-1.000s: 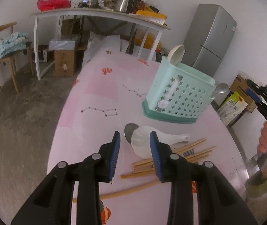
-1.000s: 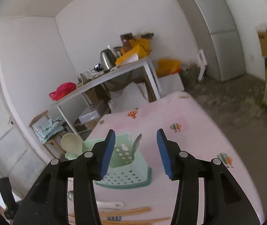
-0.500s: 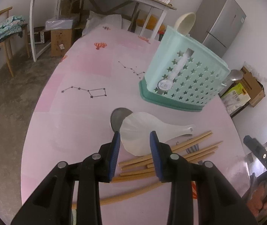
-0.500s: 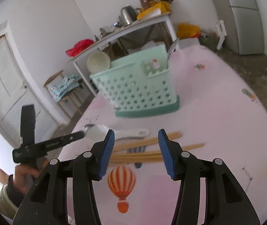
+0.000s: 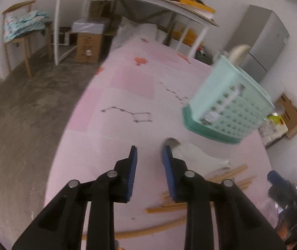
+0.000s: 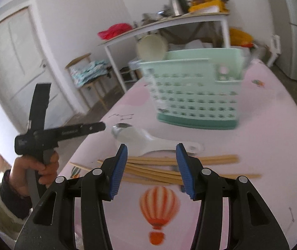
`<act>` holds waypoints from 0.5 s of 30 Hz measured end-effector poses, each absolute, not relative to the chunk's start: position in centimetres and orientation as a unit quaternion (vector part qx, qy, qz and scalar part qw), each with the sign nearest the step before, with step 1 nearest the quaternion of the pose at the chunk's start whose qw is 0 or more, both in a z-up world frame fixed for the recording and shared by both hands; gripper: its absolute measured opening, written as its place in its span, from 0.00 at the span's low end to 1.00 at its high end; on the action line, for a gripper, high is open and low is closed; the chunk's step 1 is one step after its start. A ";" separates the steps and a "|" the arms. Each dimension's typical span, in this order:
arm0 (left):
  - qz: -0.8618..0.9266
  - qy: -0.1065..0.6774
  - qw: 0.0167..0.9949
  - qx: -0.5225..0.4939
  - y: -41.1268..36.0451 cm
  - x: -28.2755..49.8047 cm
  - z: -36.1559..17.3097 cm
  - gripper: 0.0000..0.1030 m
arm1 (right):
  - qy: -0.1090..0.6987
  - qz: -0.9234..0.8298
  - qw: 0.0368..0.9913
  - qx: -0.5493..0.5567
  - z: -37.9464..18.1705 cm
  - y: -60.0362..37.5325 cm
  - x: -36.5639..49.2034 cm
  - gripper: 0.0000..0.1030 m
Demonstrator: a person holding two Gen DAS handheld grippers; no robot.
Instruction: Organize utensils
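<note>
Jaws of right gripper (image 6: 151, 162) hover above chopsticks (image 6: 165, 164).

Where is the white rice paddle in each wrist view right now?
Left wrist view: white rice paddle lies right of centre, just past the right finger of the left gripper.
Right wrist view: it lies at centre, beyond the chopsticks.
Shared landmark: the green utensil basket behind it.
</note>
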State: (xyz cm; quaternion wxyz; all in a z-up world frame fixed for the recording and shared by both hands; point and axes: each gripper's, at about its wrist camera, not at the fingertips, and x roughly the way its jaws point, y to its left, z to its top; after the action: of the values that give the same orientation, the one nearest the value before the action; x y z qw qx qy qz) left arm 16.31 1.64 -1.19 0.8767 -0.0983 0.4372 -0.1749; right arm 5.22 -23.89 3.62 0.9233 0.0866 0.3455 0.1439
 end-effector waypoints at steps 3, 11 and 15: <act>-0.165 0.434 0.878 -0.112 2.9 16.4 -1.3 0.20 | 0.361 0.160 0.916 0.066 2.9 -21.4 6.6 0.46; -0.158 0.433 0.876 -0.142 5.4 16.2 -2.0 0.16 | 0.399 0.154 0.904 -0.014 1.0 -15.2 10.4 0.46; -0.154 0.434 0.873 -0.160 6.9 16.3 -2.5 0.16 | 0.415 0.128 0.898 -0.077 -0.3 -12.5 11.4 0.46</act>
State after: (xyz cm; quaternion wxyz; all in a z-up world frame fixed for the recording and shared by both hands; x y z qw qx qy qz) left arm 16.34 6.86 -2.51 0.8730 -0.1595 0.4345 -0.1540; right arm 11.40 -12.47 -0.30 0.8977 -0.0766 0.4145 0.1283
